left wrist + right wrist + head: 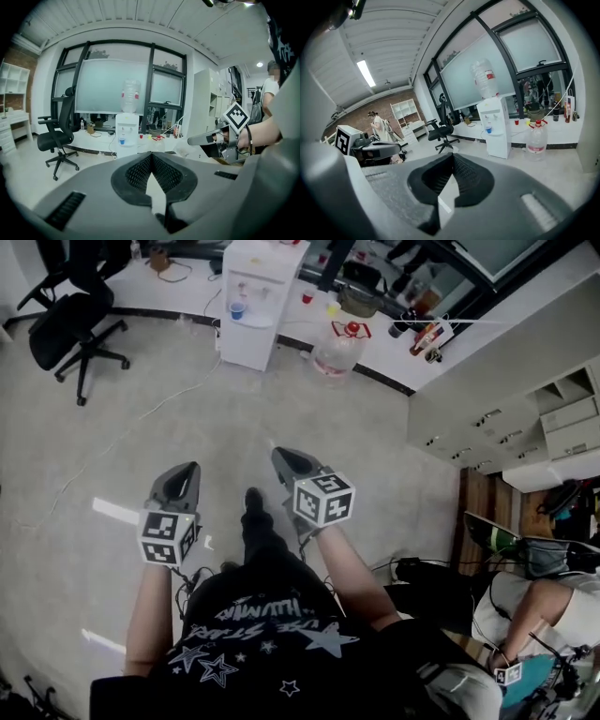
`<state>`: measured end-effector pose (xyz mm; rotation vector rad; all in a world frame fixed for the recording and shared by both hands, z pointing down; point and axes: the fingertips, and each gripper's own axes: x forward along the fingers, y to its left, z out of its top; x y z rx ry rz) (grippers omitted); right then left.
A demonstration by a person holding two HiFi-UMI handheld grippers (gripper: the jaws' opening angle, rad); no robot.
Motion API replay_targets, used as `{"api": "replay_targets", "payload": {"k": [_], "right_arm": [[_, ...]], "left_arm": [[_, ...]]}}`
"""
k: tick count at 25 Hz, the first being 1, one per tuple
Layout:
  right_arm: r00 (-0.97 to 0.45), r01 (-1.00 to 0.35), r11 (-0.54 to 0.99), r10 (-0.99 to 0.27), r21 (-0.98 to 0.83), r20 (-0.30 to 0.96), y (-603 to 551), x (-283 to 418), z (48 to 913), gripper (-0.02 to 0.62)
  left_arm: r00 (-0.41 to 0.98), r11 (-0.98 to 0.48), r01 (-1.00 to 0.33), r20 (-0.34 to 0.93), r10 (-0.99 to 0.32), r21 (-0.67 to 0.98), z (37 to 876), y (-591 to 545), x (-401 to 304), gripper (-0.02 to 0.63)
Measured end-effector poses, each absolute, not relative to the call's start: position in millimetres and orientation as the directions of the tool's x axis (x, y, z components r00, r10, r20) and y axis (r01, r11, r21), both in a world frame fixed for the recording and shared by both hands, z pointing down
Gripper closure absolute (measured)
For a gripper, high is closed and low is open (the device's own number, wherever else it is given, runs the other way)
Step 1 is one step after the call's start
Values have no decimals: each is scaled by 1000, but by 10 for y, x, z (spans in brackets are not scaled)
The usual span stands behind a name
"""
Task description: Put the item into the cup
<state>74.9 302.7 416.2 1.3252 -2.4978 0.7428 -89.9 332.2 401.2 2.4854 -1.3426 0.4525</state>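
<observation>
Left grey two-jaw gripper (151,155): jaws pressed together at tips, nothing between. Right grey two-jaw gripper (452,155): likewise closed, empty. Both hung apart over pale concrete floor (141,427). White water dispenser (251,296) at floor's far edge carried clear bottle (131,96) on top, small blue cup (236,310) in its alcove. Red-capped clear water jug (337,348) stood beside it. Small red cup (307,297) and yellow cup (332,308) sat on white ledge (178,296) behind; contents unreadable, task's cup not identifiable.
</observation>
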Motion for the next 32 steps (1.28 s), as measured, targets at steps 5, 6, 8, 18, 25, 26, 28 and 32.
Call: {"api": "replay_targets", "payload": {"k": [5,6,8,18,25,26,28,32], "right_arm": [[-587,-809,475,-690,-346,424,2200,795,4219,595],[-591,-806,478,-686,-348,424,2034,820,4220,595],[-599,-800,485,-681,-355,420,1716,880,4212,595],[-639,-767,506,-649,-394,412,641,1246,4297,595],[-650,-758,497,-637,-423,415,303,1387,4326,595],[-650,-758,498,-635,-422,417,265,1406,4333,595],[-646,-761,496,-634,-417,425,189,1445,4363,595],[-631,-774,480,-639,-414,439,-7,1462,4411,595]], "left_arm": [[503,-509,-854,422,-754,108,4040,2556,-867,600],[498,-502,-858,420,-759,111,4032,2397,-848,600],[484,-485,-867,414,-771,111,4010,2084,-804,600],[449,-451,-886,456,-768,113,4094,1089,-403,600],[438,-439,-891,464,-770,113,4088,621,-291,600],[439,-439,-891,460,-772,114,4090,547,-275,600],[450,-449,-886,459,-766,118,4107,416,-230,600],[472,-471,-872,486,-736,133,4189,148,-193,600]]}}
